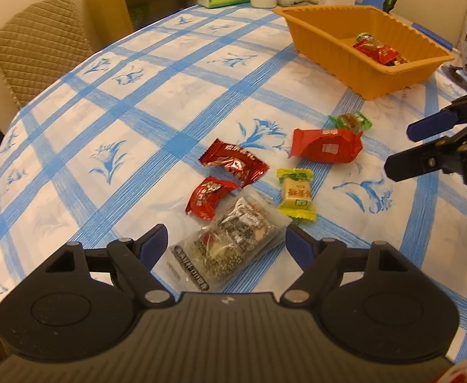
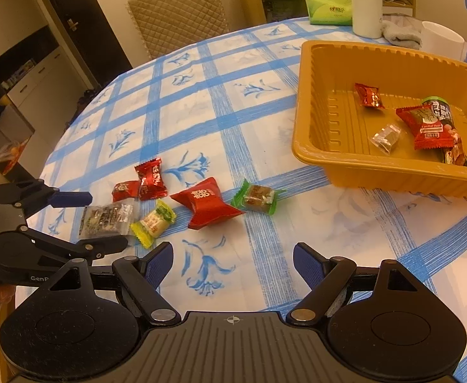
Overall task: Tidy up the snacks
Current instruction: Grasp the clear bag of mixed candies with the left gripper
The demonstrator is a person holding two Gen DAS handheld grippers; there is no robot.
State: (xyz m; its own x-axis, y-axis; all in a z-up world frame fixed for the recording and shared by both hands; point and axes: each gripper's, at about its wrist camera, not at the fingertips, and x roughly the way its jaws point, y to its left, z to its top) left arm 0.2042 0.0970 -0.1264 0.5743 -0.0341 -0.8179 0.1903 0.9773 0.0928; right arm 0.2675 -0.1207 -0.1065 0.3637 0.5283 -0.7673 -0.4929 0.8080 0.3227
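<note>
A clear packet of seeded snack [image 1: 230, 242] lies on the blue-checked tablecloth between the fingers of my left gripper [image 1: 225, 244], which stands open astride it, pads not visibly pressing. Beyond it lie two red candies [image 1: 233, 162] [image 1: 208, 198], a yellow candy [image 1: 295, 193], a large red packet [image 1: 326, 145] and a green candy [image 1: 350, 121]. The orange tray [image 2: 307, 102] at the right holds several snacks. My right gripper [image 2: 233, 263] hovers open over bare cloth, nearer than the large red packet [image 2: 208, 204], with nothing in it. The right wrist view shows the left gripper [image 2: 109, 219] around the clear packet [image 2: 104, 215].
A green tissue box [image 2: 329, 8], a white bottle [image 2: 366, 6], a grey cloth [image 2: 399, 33] and a white cup [image 2: 441, 41] stand behind the tray. A quilted chair [image 2: 179, 12] is at the round table's far edge. Shelves and cabinets line the room.
</note>
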